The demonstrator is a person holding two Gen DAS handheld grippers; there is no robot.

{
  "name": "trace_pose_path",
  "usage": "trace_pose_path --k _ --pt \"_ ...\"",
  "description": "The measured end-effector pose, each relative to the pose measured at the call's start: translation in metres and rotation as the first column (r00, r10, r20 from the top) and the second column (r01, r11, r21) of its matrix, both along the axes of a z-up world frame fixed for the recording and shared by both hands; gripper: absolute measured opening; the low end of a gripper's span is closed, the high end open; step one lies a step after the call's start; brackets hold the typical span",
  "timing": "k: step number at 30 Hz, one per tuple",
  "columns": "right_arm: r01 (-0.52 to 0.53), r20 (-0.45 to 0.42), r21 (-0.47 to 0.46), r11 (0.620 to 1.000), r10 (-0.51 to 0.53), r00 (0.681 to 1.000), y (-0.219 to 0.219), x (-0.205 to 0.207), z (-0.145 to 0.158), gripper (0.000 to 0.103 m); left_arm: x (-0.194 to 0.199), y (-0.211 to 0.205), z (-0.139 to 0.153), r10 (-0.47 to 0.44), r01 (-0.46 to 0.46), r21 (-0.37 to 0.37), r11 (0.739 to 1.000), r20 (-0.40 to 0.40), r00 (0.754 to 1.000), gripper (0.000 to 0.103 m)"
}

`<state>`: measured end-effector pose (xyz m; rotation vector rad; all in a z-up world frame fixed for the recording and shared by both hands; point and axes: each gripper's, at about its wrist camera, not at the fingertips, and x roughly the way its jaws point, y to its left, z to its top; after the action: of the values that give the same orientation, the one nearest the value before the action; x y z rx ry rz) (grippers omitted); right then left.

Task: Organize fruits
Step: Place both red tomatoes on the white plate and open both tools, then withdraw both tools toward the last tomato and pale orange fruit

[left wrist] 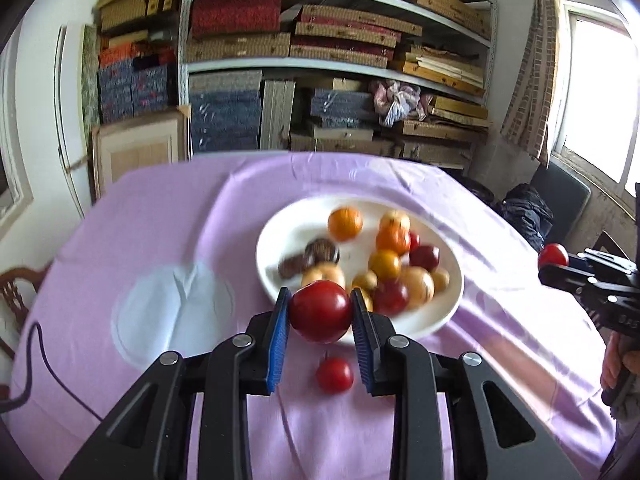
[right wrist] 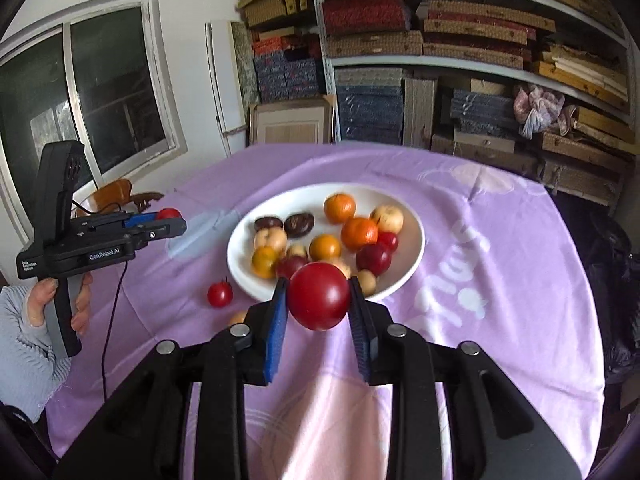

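Lilac tablecloth (right wrist: 500,280) covers the table, with a white plate (right wrist: 414,236) of mixed fruit at its centre. Left gripper (left wrist: 320,312) clamps a red apple (left wrist: 320,310); right gripper (right wrist: 318,298) clamps another red fruit (right wrist: 318,296). Near-left of the plate lies a small red tomato (right wrist: 219,294).

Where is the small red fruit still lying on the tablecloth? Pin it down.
The small red fruit lies on the purple tablecloth just off the white plate, on its near left side in the right wrist view; in the left wrist view it sits below the left gripper.
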<state>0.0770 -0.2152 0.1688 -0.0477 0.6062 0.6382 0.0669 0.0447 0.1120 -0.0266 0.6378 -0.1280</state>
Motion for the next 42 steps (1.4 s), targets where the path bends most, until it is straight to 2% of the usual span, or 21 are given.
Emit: trace_pose_path --k 2,5,12,17,20,21,22,24,25,27,28,30,33,36,38,40,42 --pt "0.003 0.006 0.020 1.000 -0.003 1.000 0.003 0.012 0.010 0.028 0.016 -0.008 0.008 0.001 -0.001 0.012 1.000 -0.003 1.000 0.030" --pt "0.002 -0.022 0.021 1.000 -0.001 1.000 0.017 0.040 0.003 0.028 0.044 -0.016 0.003 -0.005 0.005 0.005 1.000 -0.043 0.999 0.030" --pt "-0.047 -0.119 -0.008 0.999 0.046 0.992 0.070 0.098 -0.046 0.028 0.110 -0.033 -0.035 -0.020 0.020 0.000 1.000 -0.146 0.989 0.030" --pt "-0.067 -0.122 -0.058 0.996 0.059 0.991 0.094 0.120 -0.066 0.028 0.146 -0.033 -0.051 -0.023 0.023 0.000 1.000 -0.174 0.985 0.031" --pt "-0.086 -0.102 -0.087 0.993 0.077 0.992 0.101 0.125 -0.072 0.030 0.156 -0.029 -0.054 0.003 -0.002 0.005 1.000 -0.166 0.986 0.054" --pt "-0.085 -0.092 -0.093 0.992 0.077 0.993 0.102 0.125 -0.073 0.036 0.156 -0.027 -0.053 0.013 -0.011 0.009 1.000 -0.157 0.987 0.059" --pt "-0.081 -0.083 -0.089 0.993 0.073 0.994 0.101 0.124 -0.073 0.049 0.155 -0.025 -0.051 0.017 -0.016 0.007 1.000 -0.151 0.988 0.061" --pt "-0.059 -0.051 -0.060 0.996 0.056 0.997 0.095 0.119 -0.068 0.069 0.148 -0.020 -0.045 0.028 -0.028 0.000 1.000 -0.134 0.991 0.072" --pt "-0.056 -0.043 -0.051 0.997 0.054 0.998 0.092 0.116 -0.064 0.074 0.142 -0.016 -0.040 0.039 -0.040 -0.006 0.999 -0.118 0.992 0.076" --pt "-0.038 -0.020 -0.023 0.999 0.038 0.999 0.081 0.107 -0.053 0.077 0.128 -0.008 -0.030 0.057 -0.060 -0.026 0.998 -0.091 0.994 0.086" --pt "-0.023 -0.005 0.002 1.000 0.023 1.000 0.072 0.099 -0.046 0.089 0.120 -0.004 -0.025 0.068 -0.070 -0.029 0.997 -0.081 0.994 0.087" --pt "0.015 0.032 0.069 0.998 -0.017 0.999 0.050 0.079 -0.030 0.099 0.098 0.004 -0.015 0.093 -0.094 -0.020 0.995 -0.059 0.994 0.093" --pt "0.034 0.023 0.183 0.983 -0.039 0.999 0.017 0.048 -0.018 0.099 0.060 0.011 -0.011 0.084 -0.085 -0.021 0.996 -0.022 0.996 0.100" --pt "0.071 -0.052 0.271 0.960 -0.059 0.997 -0.008 0.026 -0.023 0.099 0.018 0.013 -0.024 0.050 -0.049 -0.059 0.997 0.010 0.999 0.099" --pt "0.083 -0.100 0.284 0.955 -0.057 0.993 -0.015 0.012 -0.032 0.099 -0.001 0.011 -0.034 0.025 -0.025 -0.064 0.998 0.005 1.000 0.100" --pt "0.079 -0.113 0.296 0.952 -0.047 0.992 -0.019 -0.004 -0.041 0.099 -0.010 0.010 -0.043 0.052 -0.053 -0.037 0.998 -0.016 0.998 0.100" --pt "0.083 -0.111 0.298 0.951 -0.051 0.992 -0.019 -0.015 -0.051 0.099 -0.016 0.012 -0.051 0.079 -0.080 -0.045 0.996 -0.020 0.997 0.100"
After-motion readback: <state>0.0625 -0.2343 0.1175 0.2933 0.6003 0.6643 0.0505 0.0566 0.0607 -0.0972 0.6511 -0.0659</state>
